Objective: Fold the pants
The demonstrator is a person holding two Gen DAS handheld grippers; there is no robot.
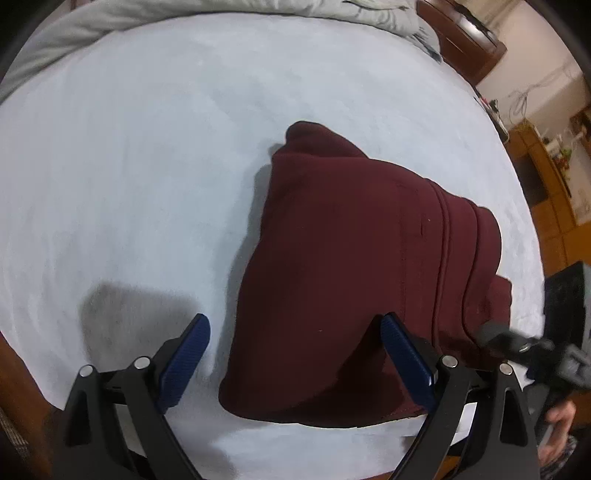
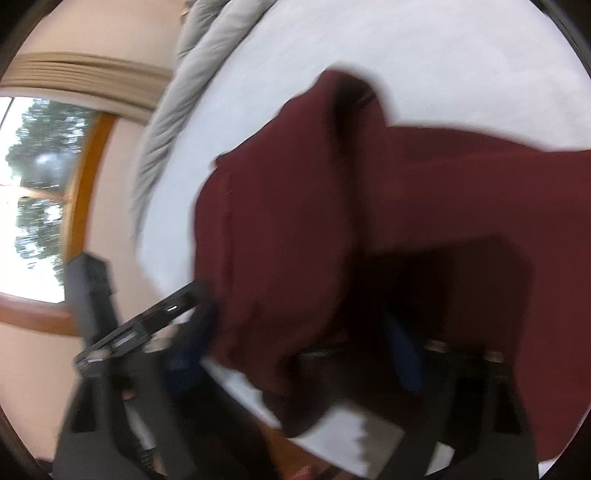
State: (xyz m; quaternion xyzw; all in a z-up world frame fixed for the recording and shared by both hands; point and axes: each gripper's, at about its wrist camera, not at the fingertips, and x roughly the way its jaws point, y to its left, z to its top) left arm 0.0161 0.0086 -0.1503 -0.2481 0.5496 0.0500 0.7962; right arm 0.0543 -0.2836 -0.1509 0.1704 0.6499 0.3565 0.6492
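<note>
Dark maroon pants lie folded into a thick block on the white bed sheet. My left gripper hovers open over the block's near left corner; one blue pad is above the bare sheet and the other pad above the cloth. The right gripper's black body reaches the pants' near right side. The right wrist view is blurred. In it the pants fill the middle, and my right gripper straddles their near edge with its jaws apart. Contact with the cloth is unclear.
A grey duvet is bunched along the far end of the bed. Wooden furniture and a cabinet stand to the right. A window shows beyond the bed's side. A hand holds the right gripper.
</note>
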